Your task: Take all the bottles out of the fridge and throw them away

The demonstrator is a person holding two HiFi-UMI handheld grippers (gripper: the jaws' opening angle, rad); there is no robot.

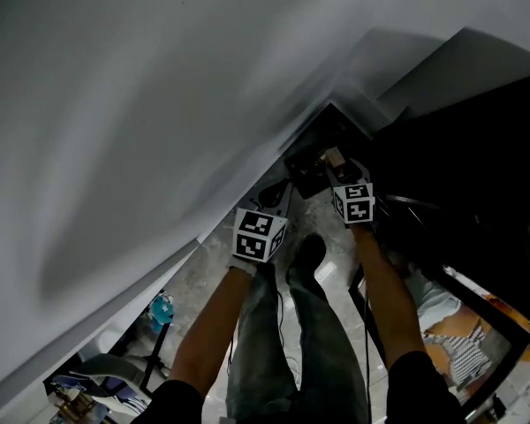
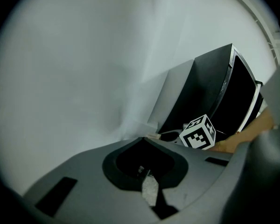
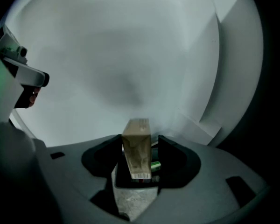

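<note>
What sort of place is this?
Probably the corner of an indoor room, a home or a lab; I can't tell which. There is a plain white wall, a speckled stone floor, and a black cabinet standing against the wall. A tripod and clutter suggest a recording setup.

A plain white upright surface [image 1: 159,104] fills the upper and left part of the head view; lighting on it is dim and uneven. The floor [image 1: 203,276] is light grey with a speckled finish. A black unit [image 1: 477,166] with a pale edge stands at the right, meeting the white surface in a corner. A blue object [image 1: 162,308] on a thin stand is at lower left. Striped fabric [image 1: 464,347] lies at lower right.
</note>
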